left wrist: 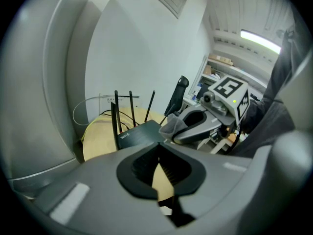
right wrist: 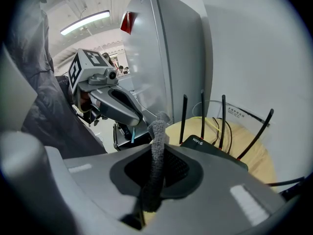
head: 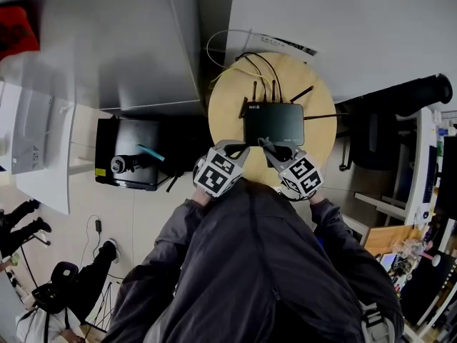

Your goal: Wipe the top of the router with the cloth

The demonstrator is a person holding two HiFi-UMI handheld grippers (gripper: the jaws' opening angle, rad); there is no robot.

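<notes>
Right gripper [head: 271,148] is pinching a grey soft fabric cloth [right wrist: 155,138]: its jaws are pressing together on a bunched fold, w/ the rest sticking up past the tips. Left gripper [left wrist: 157,151] is carrying nothing, its jaws meeting at the tips w/ only a sliver of desk showing btwn the pads. Both are hovering side by side at the desk's 6 o'clock edge, pointing toward 12.

Black flat plastic router [head: 273,122] is lying mid-desk on the round pale wooden desk [head: 225,120], w/ thin black antennas [left wrist: 116,119] standing along its 12 o'clock edge. The cloth is hanging just off the router's 6 o'clock edge; can't tell if it's touching.

Handling, prob.: the cloth is looking limp & light, so a bunched wad should be wiping better than a loose tail. The router is looking light & smooth, so it's likely sliding under a push. Left jaws could be steadying its 9 o'clock side edge, not the antennas, which are looking thin & bendy.

Containers: a black open case [head: 128,161] is sitting on the floor [head: 143,213] at the desk's 9 o'clock. It's holding a teal stick-like item [head: 151,152] & a small round part [head: 118,166]; other contents unclear.
</notes>
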